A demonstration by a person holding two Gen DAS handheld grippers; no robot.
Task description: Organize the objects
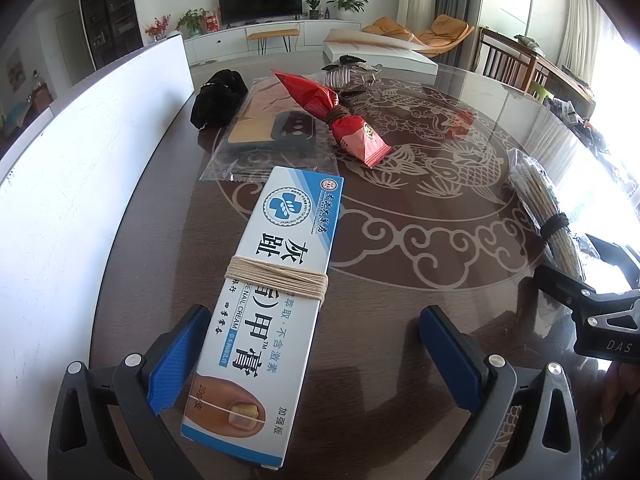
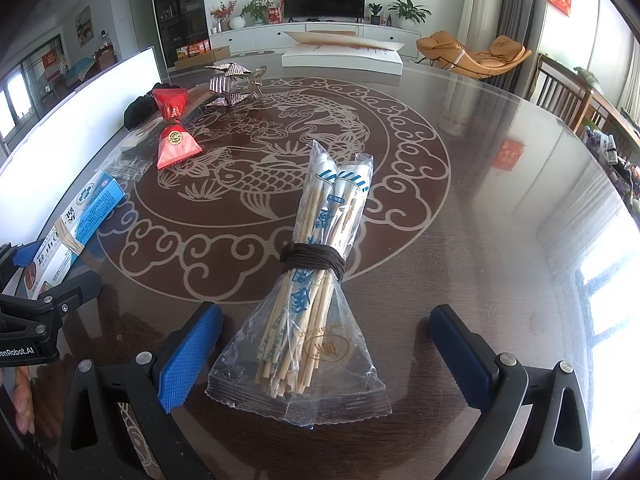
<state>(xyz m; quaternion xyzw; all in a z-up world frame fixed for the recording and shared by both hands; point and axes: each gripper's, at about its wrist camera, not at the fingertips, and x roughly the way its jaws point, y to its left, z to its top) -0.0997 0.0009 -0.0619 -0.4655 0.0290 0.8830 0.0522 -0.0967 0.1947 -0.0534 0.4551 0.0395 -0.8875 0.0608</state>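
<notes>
Left wrist view showed the nail cream box (image 1: 272, 300), bound with beige string, lying flat on the glass-topped table (image 1: 420, 240). Its near end lay between the spread fingers of the left gripper (image 1: 320, 360), beside the left pad (image 1: 176, 360) and well apart from the right pad; contact could not be determined. Beyond the box lay a clear packet (image 1: 264, 132), a red wrapper (image 1: 340, 116) tied at its waist, a black cloth item (image 1: 218, 98) and a white board (image 1: 80, 152).

Right wrist view showed the chopstick bundle (image 2: 316, 272), in clear plastic bound with dark cord, lying between the parted fingers of the right gripper (image 2: 326, 356), touching neither pad.
</notes>
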